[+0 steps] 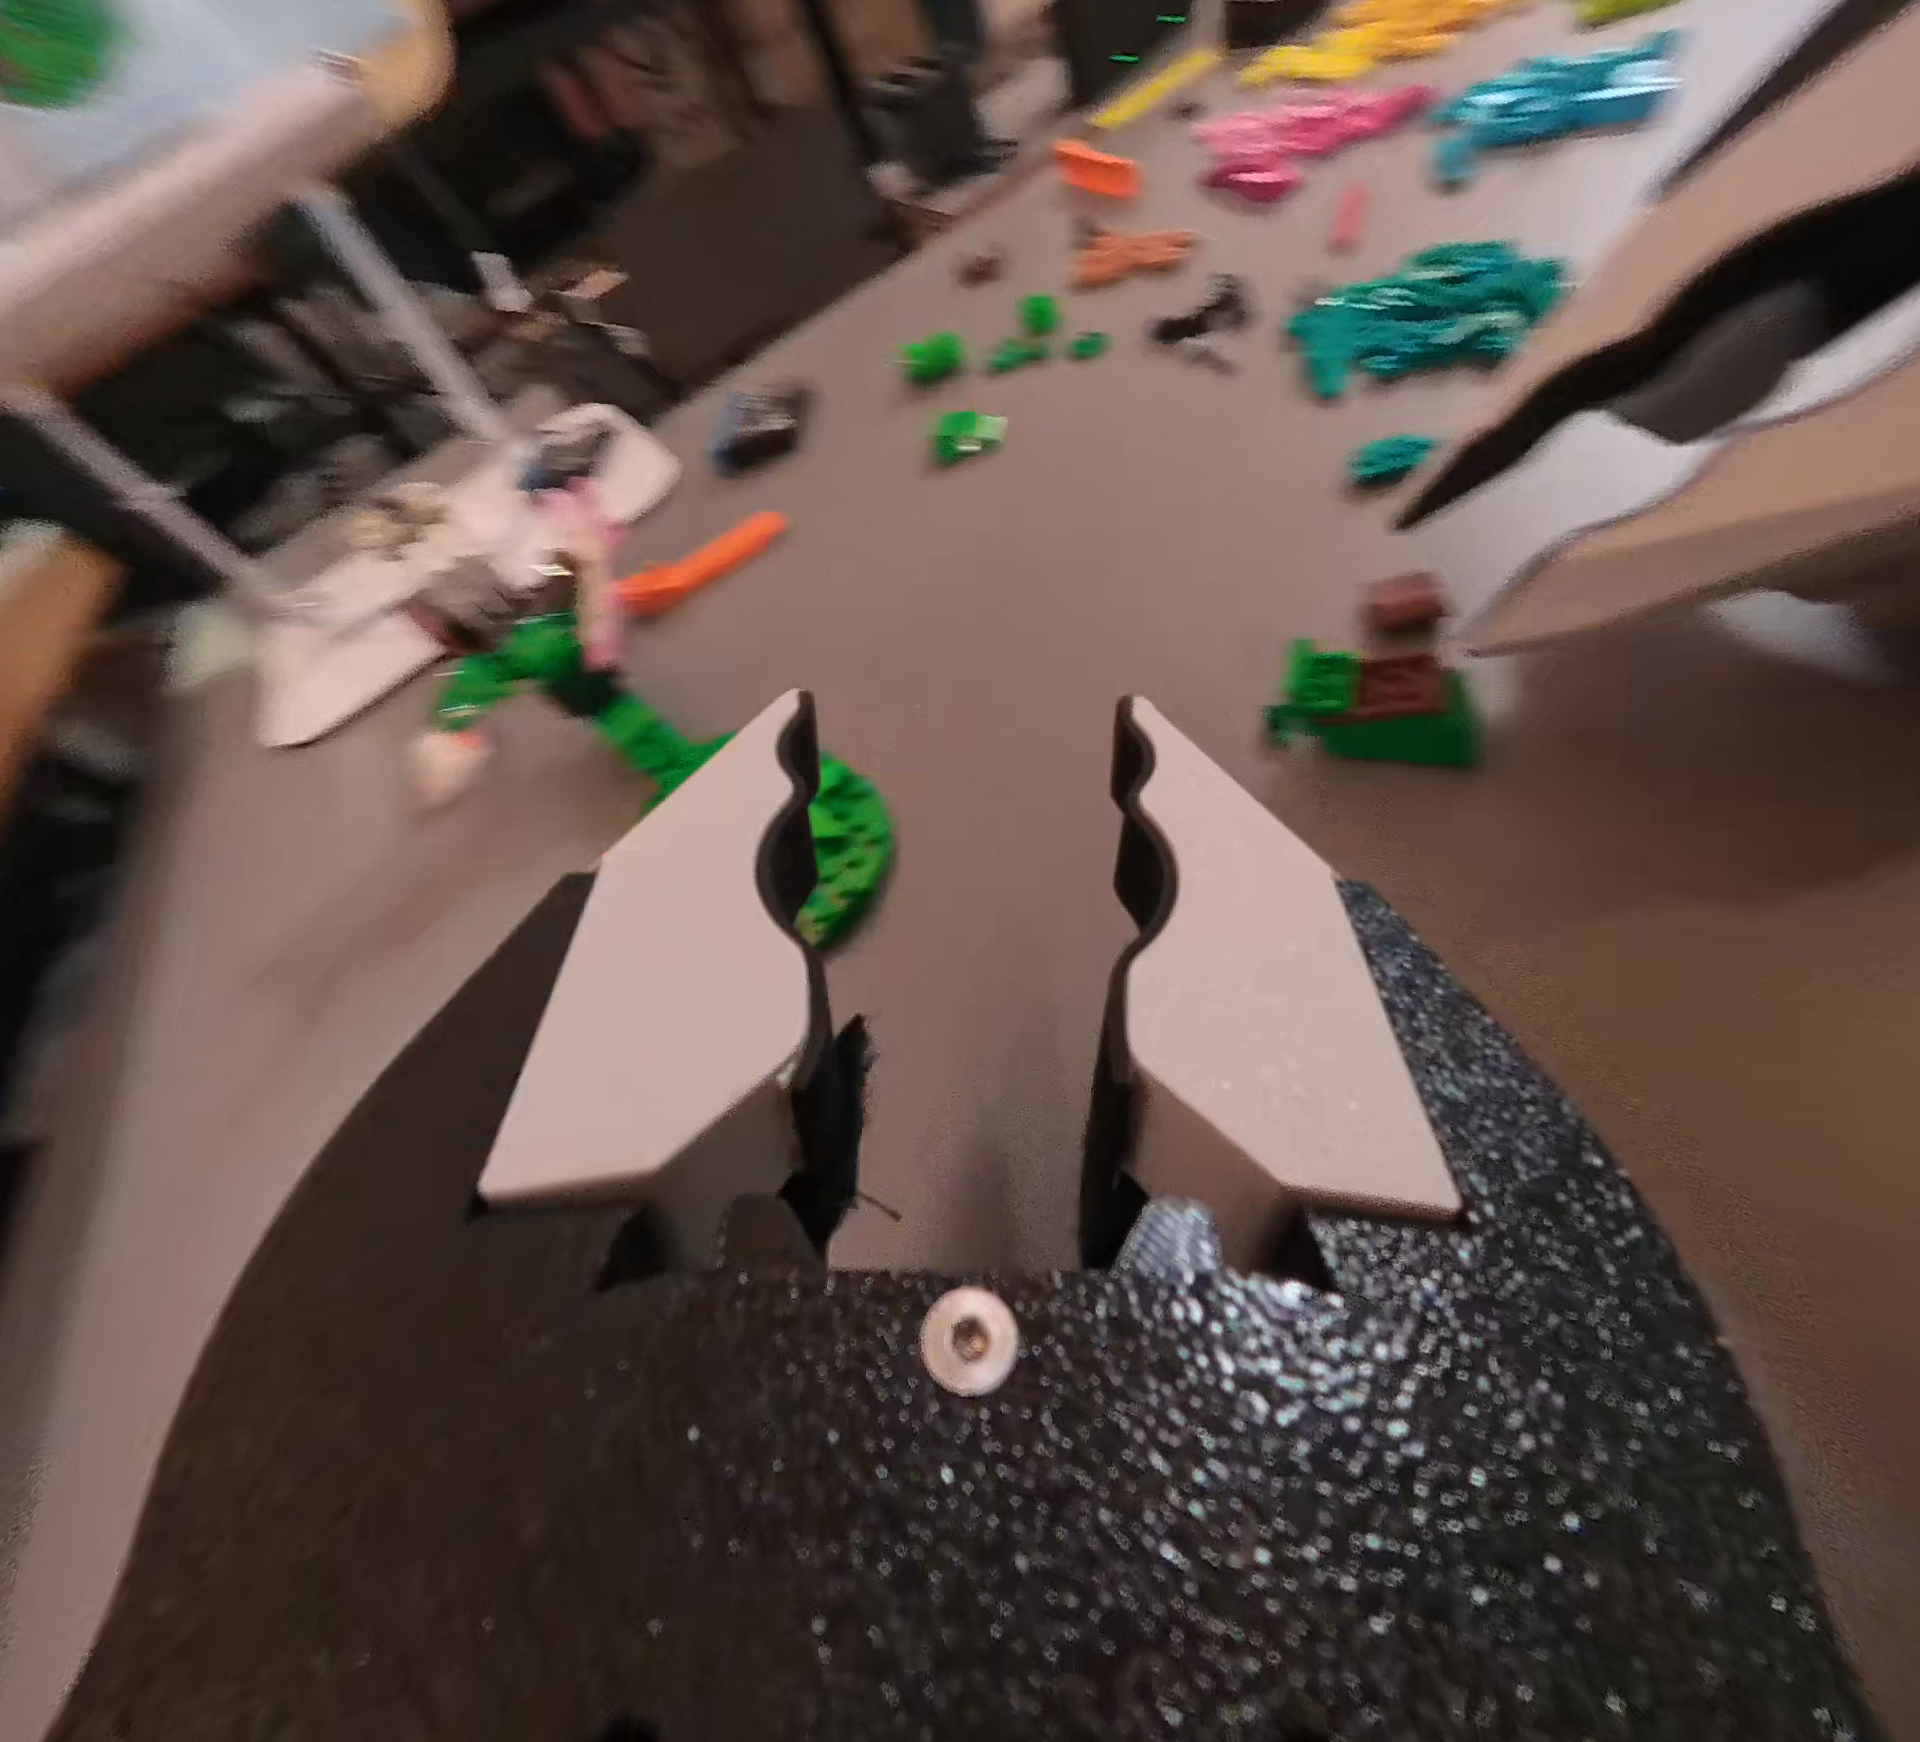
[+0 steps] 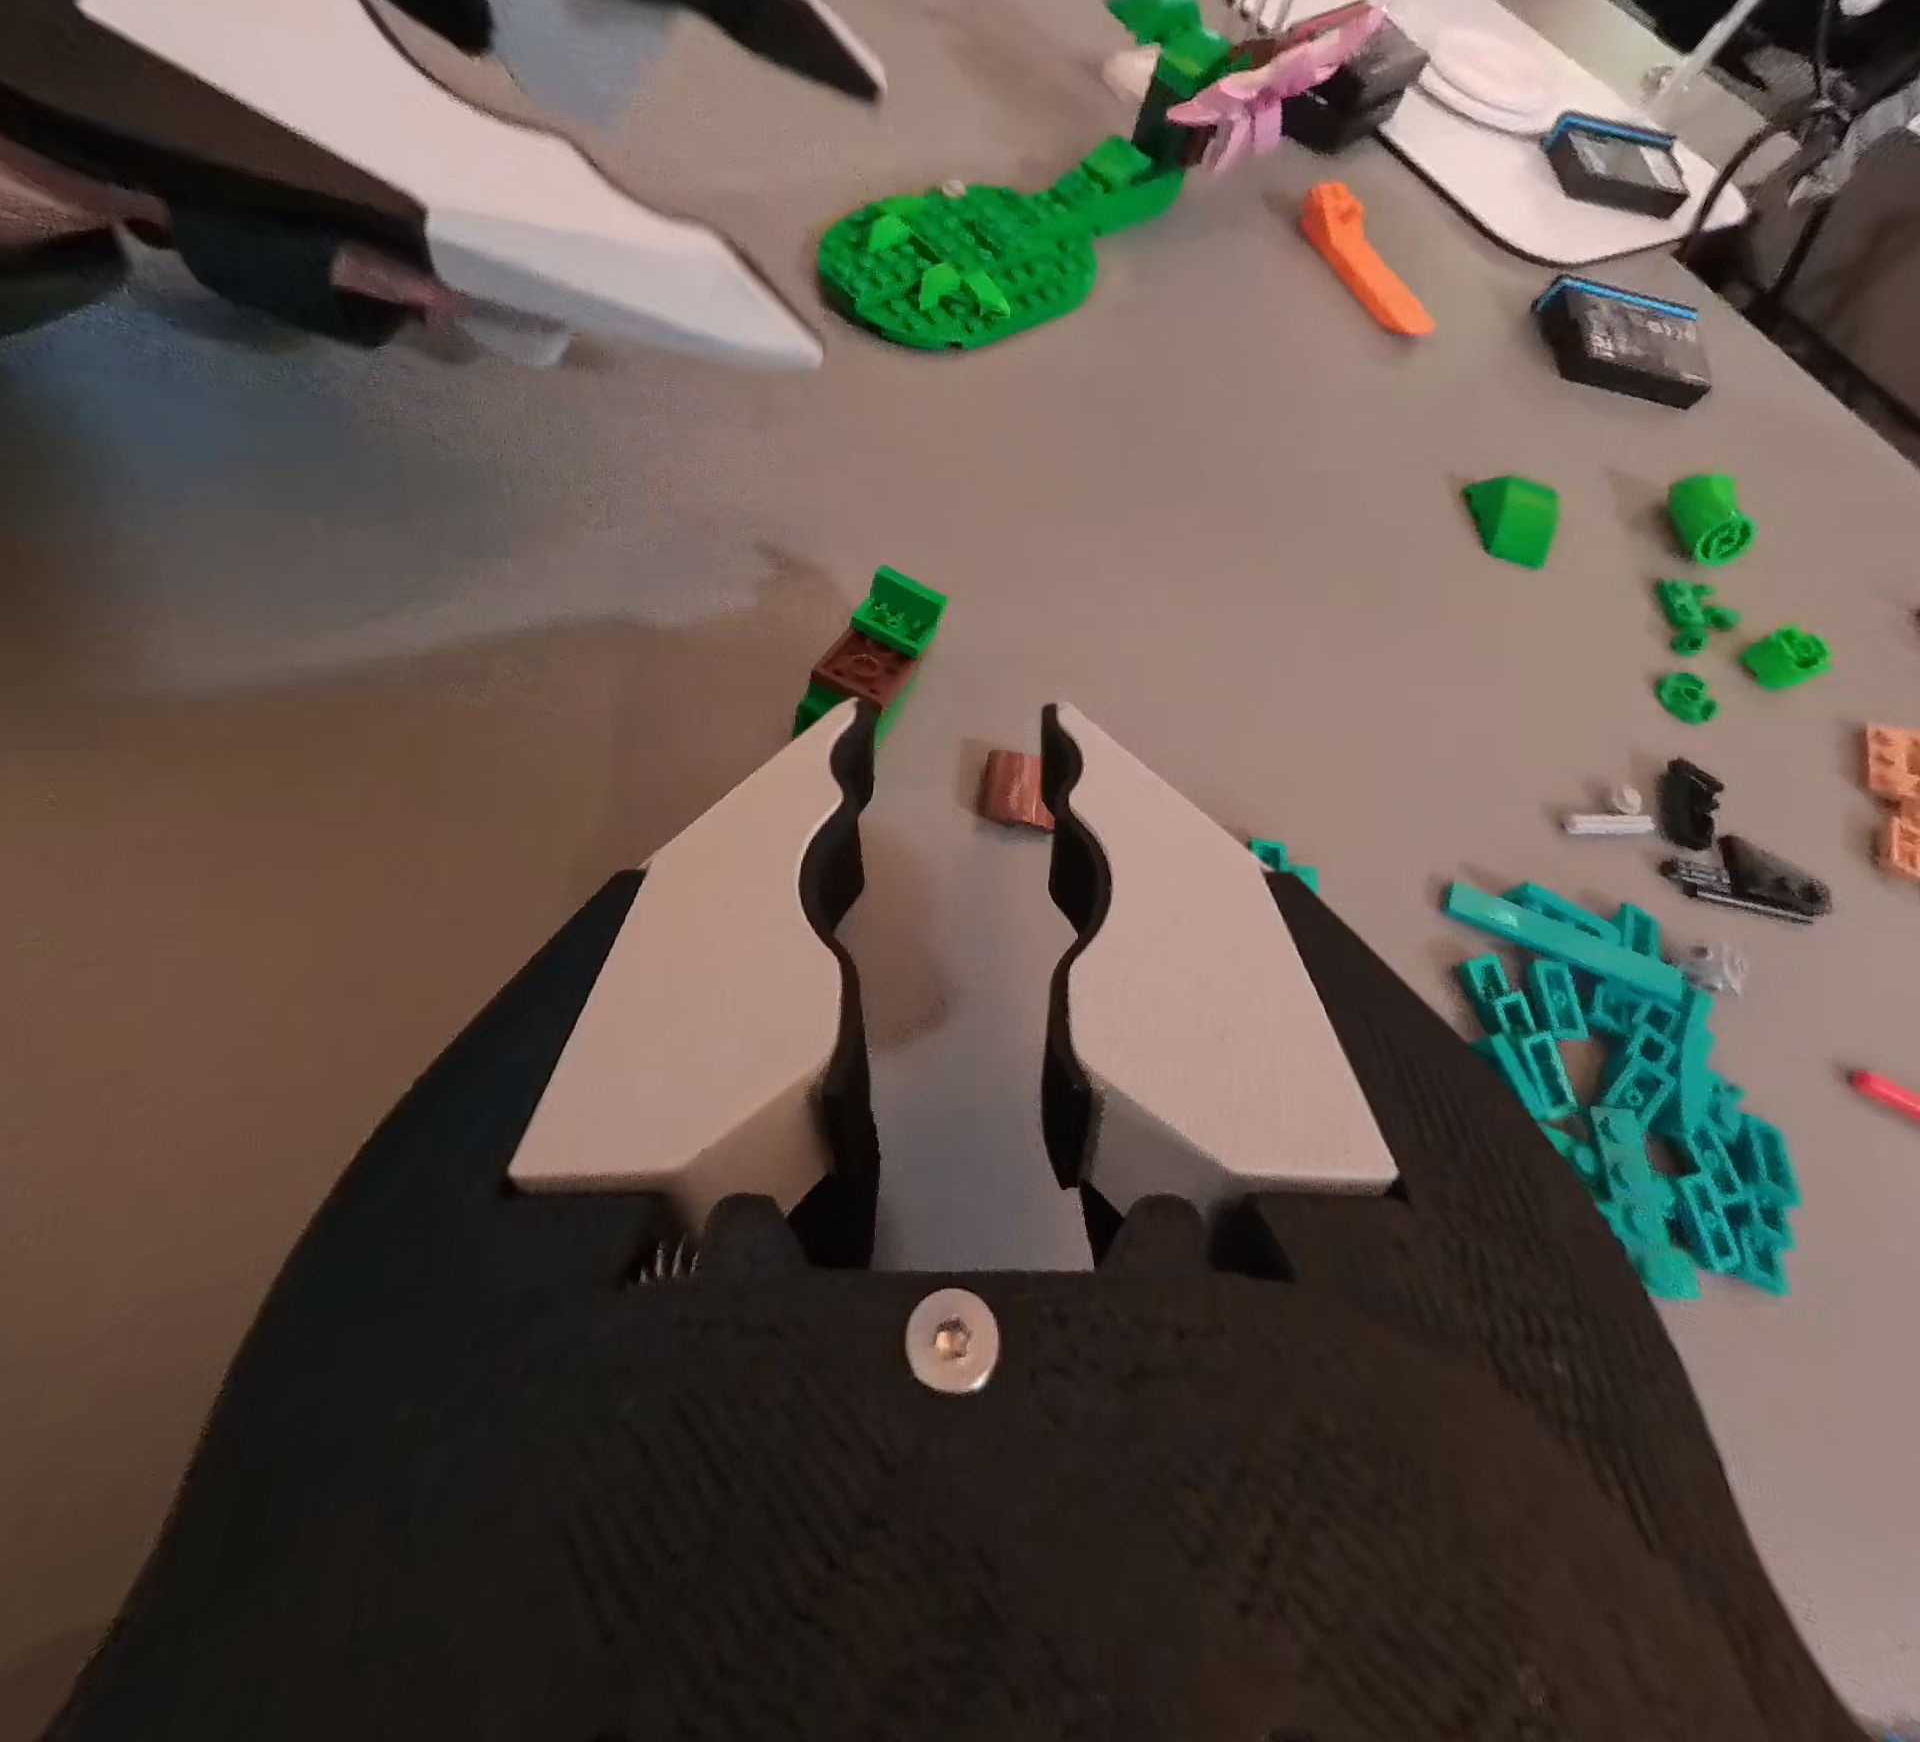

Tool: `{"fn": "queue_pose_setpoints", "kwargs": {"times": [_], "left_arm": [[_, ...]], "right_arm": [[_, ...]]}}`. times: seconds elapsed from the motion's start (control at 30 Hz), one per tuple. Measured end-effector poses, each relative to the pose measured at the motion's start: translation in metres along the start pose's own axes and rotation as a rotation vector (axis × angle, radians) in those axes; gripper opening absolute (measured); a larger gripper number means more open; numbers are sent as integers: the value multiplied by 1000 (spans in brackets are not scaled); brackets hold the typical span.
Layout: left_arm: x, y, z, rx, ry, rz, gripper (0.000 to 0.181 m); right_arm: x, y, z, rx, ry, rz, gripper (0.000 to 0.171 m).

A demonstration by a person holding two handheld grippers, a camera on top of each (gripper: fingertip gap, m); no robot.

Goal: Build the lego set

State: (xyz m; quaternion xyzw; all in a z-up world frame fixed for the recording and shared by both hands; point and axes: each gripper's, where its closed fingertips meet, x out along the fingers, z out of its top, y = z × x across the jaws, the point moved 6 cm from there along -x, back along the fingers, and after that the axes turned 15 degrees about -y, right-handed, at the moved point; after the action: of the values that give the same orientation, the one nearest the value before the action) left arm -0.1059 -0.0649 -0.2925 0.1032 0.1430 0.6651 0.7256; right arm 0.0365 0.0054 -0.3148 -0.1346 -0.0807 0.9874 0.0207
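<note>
In the left wrist view, much blurred, the left gripper (image 1: 964, 705) hangs above the grey tabletop (image 1: 987, 570) with its jaws apart and nothing between them. Just past the left finger lies the green base plate (image 1: 847, 835), partly hidden by it. Off to the right sits a small green-and-brown sub-assembly (image 1: 1377, 690), and beyond it the loose bricks lie sorted by colour: a teal pile (image 1: 1429, 316), pink, yellow and lime heaps farther off (too smeared to pick out single pieces). An orange brick separator (image 1: 707, 565) lies left of centre.

In the right wrist view the right gripper (image 2: 951, 710) is low over the tabletop, jaws open and empty. The green-and-brown sub-assembly (image 2: 873, 653) stands just beyond the left fingertip, and a small brown piece (image 2: 1013, 790) lies beside the right fingertip, partly behind it. The green base plate (image 2: 956, 264), with leaf pieces and a pink flower build (image 2: 1247, 94) at its far end, lies well ahead. The left gripper (image 2: 847, 222) shows at upper left, also open.

These parts should be light, rigid and smooth-sided, so they will likely skate on the tabletop if nudged. The brown piece is best pinched across its two flat side faces, near the middle. Pressing pieces together probably needs the sub-assembly braced, or it may tip.
</note>
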Motion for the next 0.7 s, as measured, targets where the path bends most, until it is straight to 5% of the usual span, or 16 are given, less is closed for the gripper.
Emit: {"fn": "queue_pose_setpoints", "kwargs": {"times": [0.27, 0.7], "left_arm": [[-13, 24, 7, 132, -148, 279, 59], [-13, 9, 5, 118, -200, 195, 52]], "right_arm": [[4, 17, 3, -59, 4, 28, 31], [3, 10, 15, -175, -125, -80, 27]]}}
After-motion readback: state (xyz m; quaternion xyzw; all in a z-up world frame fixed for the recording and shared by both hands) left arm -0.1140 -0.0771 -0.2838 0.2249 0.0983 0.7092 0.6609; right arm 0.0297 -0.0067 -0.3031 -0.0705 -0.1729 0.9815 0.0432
